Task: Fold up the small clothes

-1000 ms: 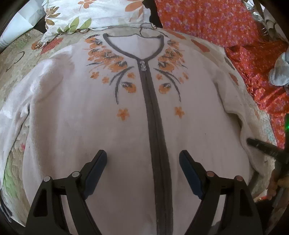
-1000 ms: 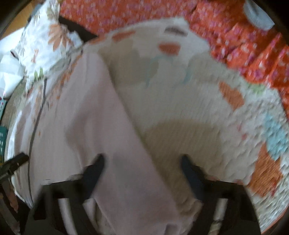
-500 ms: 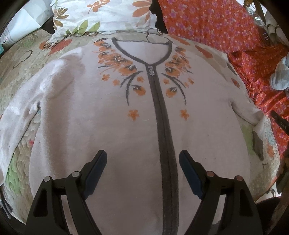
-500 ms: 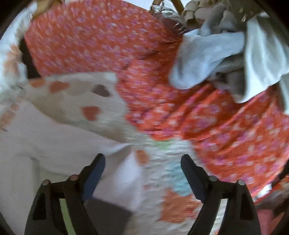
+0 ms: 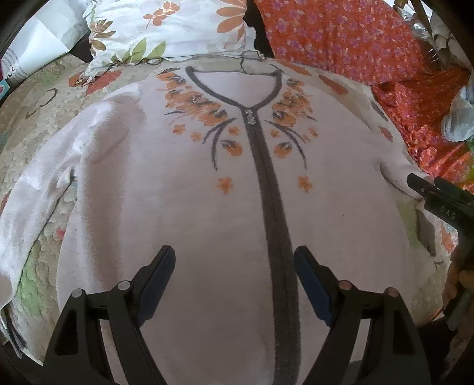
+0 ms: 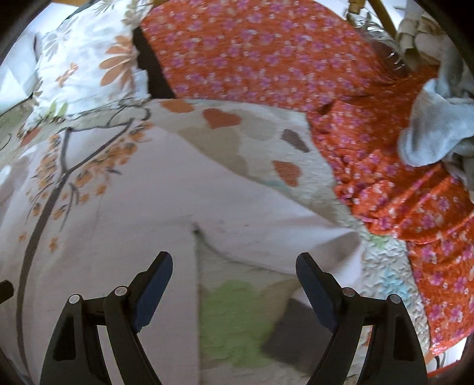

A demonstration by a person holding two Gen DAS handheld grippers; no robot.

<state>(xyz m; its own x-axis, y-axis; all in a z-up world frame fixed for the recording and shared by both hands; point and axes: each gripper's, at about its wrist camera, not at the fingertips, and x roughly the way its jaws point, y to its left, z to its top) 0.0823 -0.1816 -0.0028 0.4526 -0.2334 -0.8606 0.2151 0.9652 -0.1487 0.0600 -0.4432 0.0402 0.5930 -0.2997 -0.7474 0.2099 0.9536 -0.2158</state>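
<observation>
A pale pink top with orange flowers and a dark grey centre strip lies flat, front up, on a patterned quilt. Its sleeves spread to both sides. My left gripper is open and empty, hovering over the lower middle of the top. My right gripper is open and empty above the top's right sleeve and armpit. The right gripper also shows at the right edge of the left wrist view, beside the sleeve end.
A floral pillow lies beyond the collar. Orange flowered fabric covers the far right. A pile of grey-white clothes sits on it at the right. White paper is at far left.
The right sleeve has been spread outward from the body. The right gripper swung over to the sleeve end. The left gripper drew back slightly, staying open.
</observation>
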